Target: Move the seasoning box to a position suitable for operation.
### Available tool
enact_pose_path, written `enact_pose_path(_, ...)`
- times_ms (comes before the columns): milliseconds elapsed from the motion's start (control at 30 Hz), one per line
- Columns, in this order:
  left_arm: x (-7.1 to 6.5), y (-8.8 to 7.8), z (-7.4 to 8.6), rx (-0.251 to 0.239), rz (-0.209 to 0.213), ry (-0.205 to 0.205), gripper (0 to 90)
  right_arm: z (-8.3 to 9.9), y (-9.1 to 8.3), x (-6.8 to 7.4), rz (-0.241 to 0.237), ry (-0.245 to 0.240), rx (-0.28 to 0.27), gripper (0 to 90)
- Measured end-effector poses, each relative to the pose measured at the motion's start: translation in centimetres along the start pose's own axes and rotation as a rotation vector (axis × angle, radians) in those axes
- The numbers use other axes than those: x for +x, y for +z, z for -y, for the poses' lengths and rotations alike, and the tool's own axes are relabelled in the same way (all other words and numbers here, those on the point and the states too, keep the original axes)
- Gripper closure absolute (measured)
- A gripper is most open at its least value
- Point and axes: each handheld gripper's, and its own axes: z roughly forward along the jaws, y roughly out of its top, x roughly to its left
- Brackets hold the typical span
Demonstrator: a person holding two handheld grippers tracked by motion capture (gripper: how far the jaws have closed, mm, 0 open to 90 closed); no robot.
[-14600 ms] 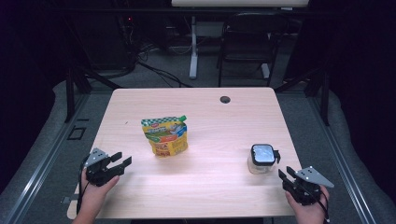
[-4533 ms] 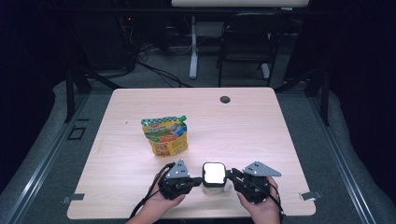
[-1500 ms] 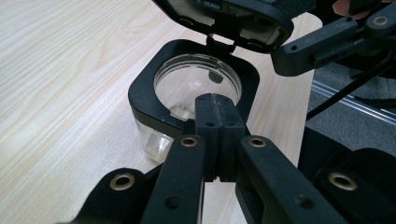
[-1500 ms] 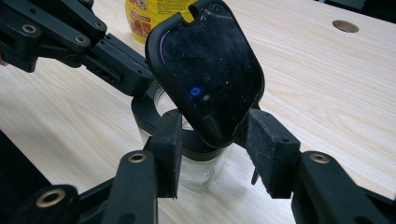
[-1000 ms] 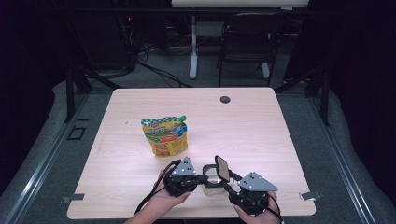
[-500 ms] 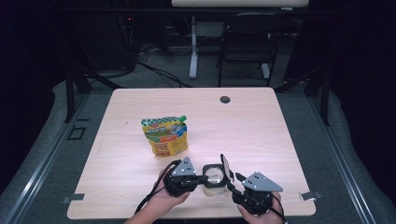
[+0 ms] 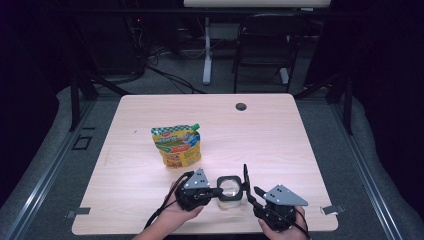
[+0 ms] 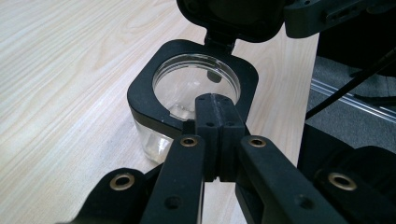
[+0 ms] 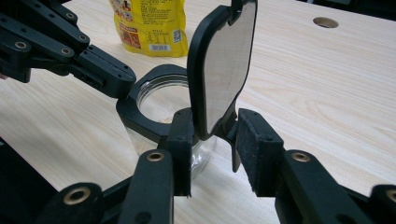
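Observation:
A clear glass jar [image 7: 229,189] with a square black collar [image 8: 140,93] stands near the table's front edge. Its hinged black lid [image 9: 229,65] stands upright, swung open. My left gripper [image 8: 215,105] is shut, its joined tips pressed against the collar's near side; its tips also touch the collar in the right gripper view [image 9: 112,79]. My right gripper [image 9: 215,140] straddles the lid's lower end by the hinge. Its jaws have just been closing with the lid between them, and the pads now meet the lid's edges. In the high view the two grippers flank the jar, left [image 7: 212,190] and right [image 7: 252,195].
A yellow and green food pouch [image 7: 177,146] lies flat behind the jar, toward the middle of the light wooden table [image 7: 280,145]. A dark cable hole [image 7: 241,106] sits near the far edge. Beyond the table stand chair and desk legs.
The lid has swung from a backward tilt to upright. The right gripper's jaws have narrowed around its lower end. The left gripper and jar have kept their place.

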Motion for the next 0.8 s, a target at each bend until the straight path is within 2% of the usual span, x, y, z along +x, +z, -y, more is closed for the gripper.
enact_pose_path(267,0.03,0.01,0.00,-0.001,0.001,0.002,90.0,0.05,-0.17,-0.35,-0.015,0.031,0.005,69.8)
enact_pose_path(500,0.00,-0.01,0.01,0.000,0.000,0.001,90.0,0.05,-0.24,-0.39,-0.008,0.015,0.022,71.1)
enact_pose_path(667,0.03,-0.02,0.00,0.002,-0.001,-0.001,90.0,0.05,-0.18,-0.31,-0.011,0.048,0.006,68.3)
enact_pose_path(800,0.11,-0.04,-0.04,0.005,0.006,-0.013,90.0,0.00,-0.04,-0.10,-0.013,0.052,0.000,64.9)
